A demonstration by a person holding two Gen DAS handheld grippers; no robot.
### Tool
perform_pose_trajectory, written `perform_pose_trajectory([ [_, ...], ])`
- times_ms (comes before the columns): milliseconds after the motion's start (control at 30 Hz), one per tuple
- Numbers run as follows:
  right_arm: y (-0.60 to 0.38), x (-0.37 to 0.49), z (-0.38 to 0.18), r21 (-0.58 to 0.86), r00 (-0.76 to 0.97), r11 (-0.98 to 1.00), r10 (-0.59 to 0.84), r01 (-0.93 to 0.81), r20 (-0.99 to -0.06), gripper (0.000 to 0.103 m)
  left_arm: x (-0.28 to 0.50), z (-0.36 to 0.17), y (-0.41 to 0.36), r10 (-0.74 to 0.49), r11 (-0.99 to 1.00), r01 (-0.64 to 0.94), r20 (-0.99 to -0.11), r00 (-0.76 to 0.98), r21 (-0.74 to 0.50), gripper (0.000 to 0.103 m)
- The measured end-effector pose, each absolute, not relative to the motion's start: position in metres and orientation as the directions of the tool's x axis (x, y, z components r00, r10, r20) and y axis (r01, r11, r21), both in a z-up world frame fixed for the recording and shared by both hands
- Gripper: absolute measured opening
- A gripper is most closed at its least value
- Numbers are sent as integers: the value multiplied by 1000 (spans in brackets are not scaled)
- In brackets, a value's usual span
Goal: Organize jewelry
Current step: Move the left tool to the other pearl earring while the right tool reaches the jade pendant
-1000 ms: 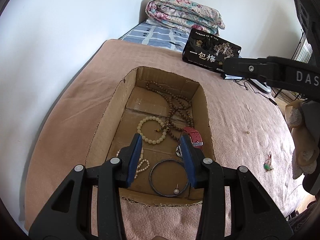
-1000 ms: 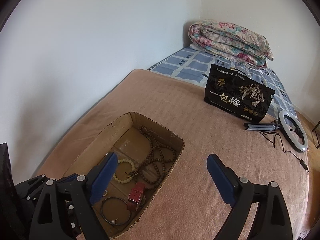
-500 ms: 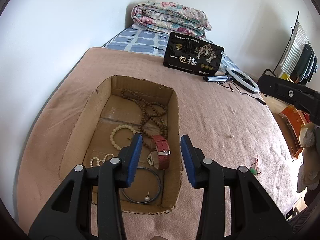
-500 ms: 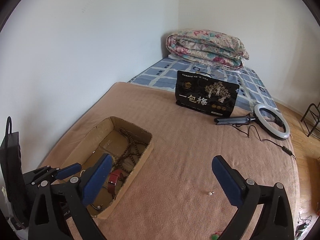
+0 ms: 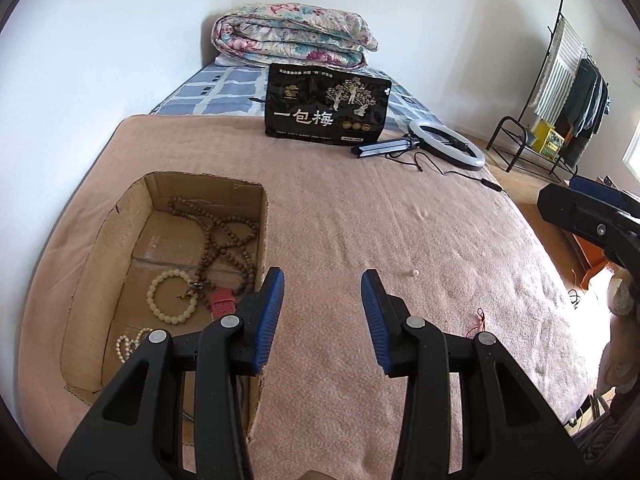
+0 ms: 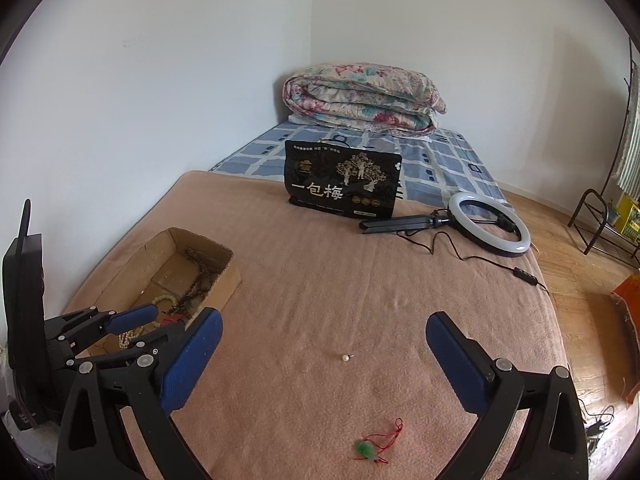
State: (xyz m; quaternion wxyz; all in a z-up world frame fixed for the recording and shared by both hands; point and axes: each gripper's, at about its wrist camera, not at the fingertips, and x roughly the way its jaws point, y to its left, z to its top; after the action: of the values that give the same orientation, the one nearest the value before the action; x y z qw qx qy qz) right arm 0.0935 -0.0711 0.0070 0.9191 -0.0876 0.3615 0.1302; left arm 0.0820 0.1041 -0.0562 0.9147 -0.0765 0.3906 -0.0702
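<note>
Jewelry partly boxed on a pink-blanketed bed, both grippers spread and empty.

At far left the cardboard box (image 5: 120, 216) sits on the blanket (image 5: 360, 220); inside lie a brown bead necklace (image 5: 224, 240), a pale bead bracelet (image 5: 173, 298), a small pearl strand (image 5: 130, 340) and a red watch strap (image 5: 222, 300), the strap's lower end and the box's near corner hidden behind the left gripper (image 5: 322, 292), whose fingers stand apart over the blanket just right of the box wall. Further right a loose pearl earring (image 6: 345, 357) lies on bare blanket between the wide-open fingers of the right gripper (image 6: 324, 332), and nearer the camera a green pendant on red cord (image 6: 366, 449), its shape too small to make out. Behind stand a black snack bag (image 6: 342, 184), a ring light (image 6: 490, 230) and a folded quilt (image 6: 360, 98).
</note>
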Motion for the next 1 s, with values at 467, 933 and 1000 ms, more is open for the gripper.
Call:
perform_pose_trajectory([
  [467, -135, 85, -5, -99, 728, 965, 114, -244, -676, 103, 105, -61, 49, -262, 965, 157, -711, 652, -212, 40],
  [933, -205, 89, -78, -31, 636, 977, 112, -209, -763, 93, 133, -98, -2, -299, 952, 236, -758, 580, -194, 40],
  [1000, -206, 85, -93, -19, 604, 971, 131, -237, -786, 87, 136, -105, -10, -302, 948, 261, -765, 568, -181, 40],
])
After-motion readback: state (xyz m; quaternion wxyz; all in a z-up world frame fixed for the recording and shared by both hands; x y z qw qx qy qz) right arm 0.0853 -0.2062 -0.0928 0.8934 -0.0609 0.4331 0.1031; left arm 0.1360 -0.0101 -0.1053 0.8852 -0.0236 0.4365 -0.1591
